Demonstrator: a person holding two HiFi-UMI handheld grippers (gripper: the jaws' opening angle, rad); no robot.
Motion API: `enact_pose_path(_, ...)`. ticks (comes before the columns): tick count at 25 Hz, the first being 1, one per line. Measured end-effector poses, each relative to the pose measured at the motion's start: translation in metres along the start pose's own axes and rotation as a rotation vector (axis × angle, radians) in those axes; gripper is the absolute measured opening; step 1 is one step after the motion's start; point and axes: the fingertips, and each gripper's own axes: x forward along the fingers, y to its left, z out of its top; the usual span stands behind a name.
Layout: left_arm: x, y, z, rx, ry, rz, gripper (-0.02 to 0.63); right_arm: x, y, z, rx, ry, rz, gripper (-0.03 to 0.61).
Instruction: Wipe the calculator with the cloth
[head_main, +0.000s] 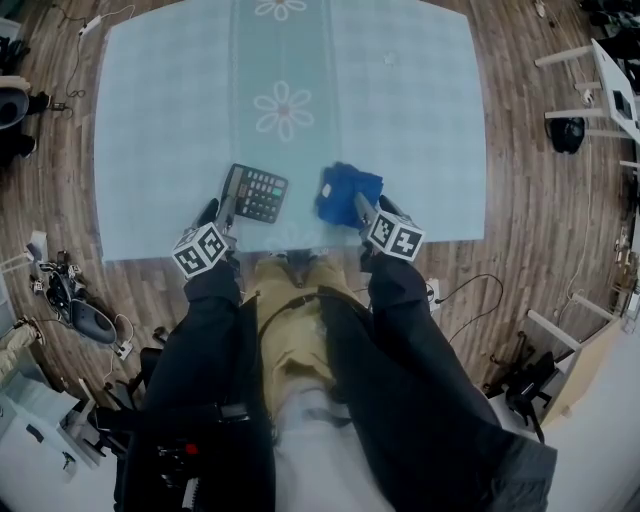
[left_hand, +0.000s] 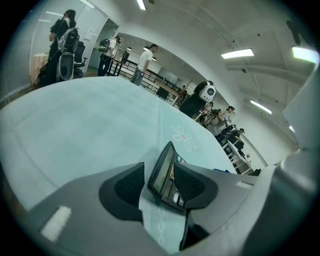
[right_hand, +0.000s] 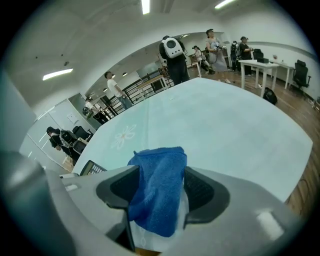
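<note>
Two grippers reach onto the near edge of the pale blue table (head_main: 410, 120), in the lower middle of the head view, and you hold one in each hand.

Your left gripper (head_main: 222, 205) has its jaws wide apart around the display end of the black calculator (head_main: 262, 194). In the left gripper view a strip of table shows between the pad (left_hand: 129, 186) at picture left and the calculator's edge, so that pad is not pressing. The other pad sits just beside the display, and you cannot tell whether it touches. The calculator lies on the table just left of centre, below the white flower print (head_main: 283, 108), with its keys toward the middle.

Your right gripper (head_main: 370, 210) is also open, less widely, with the blue cloth (head_main: 348, 190) bunched between its jaws. In the right gripper view the cloth leans against the pad (right_hand: 121, 187) at picture left and comes close to the other one, and pale table shows under its lower right corner. Nothing there looks pinched. The cloth rests on the table just right of the calculator with a narrow gap between them.

Several people (left_hand: 145, 62) stand at the far side of the room, in the upper part of both gripper views.
</note>
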Motion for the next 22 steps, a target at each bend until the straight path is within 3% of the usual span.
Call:
enact_pose_path(6, -0.022, -0.008, 0.026, 0.033, -0.081, 0.010, 0.178, -0.030, 0.005, 0.025, -0.048, -0.109, -0.022, 0.270)
enact_pose_path(11, -0.036, -0.044, 0.070, 0.094, -0.202, -0.025, 0.090, -0.057, 0.036, 0.070, -0.118, -0.231, 0.032, 0.250)
enact_pose_path(15, -0.048, -0.089, 0.107, 0.179, -0.289, -0.093, 0.002, -0.080, 0.080, 0.107, -0.198, -0.328, 0.091, 0.155)
enact_pose_path(19, -0.063, -0.134, 0.143, 0.252, -0.366, -0.159, 0.002, -0.109, 0.124, 0.138, -0.280, -0.430, 0.142, 0.008)
enact_pose_path(22, -0.080, -0.163, 0.167, 0.287, -0.422, -0.197, 0.002, -0.131, 0.155, 0.154, -0.342, -0.474, 0.216, -0.002)
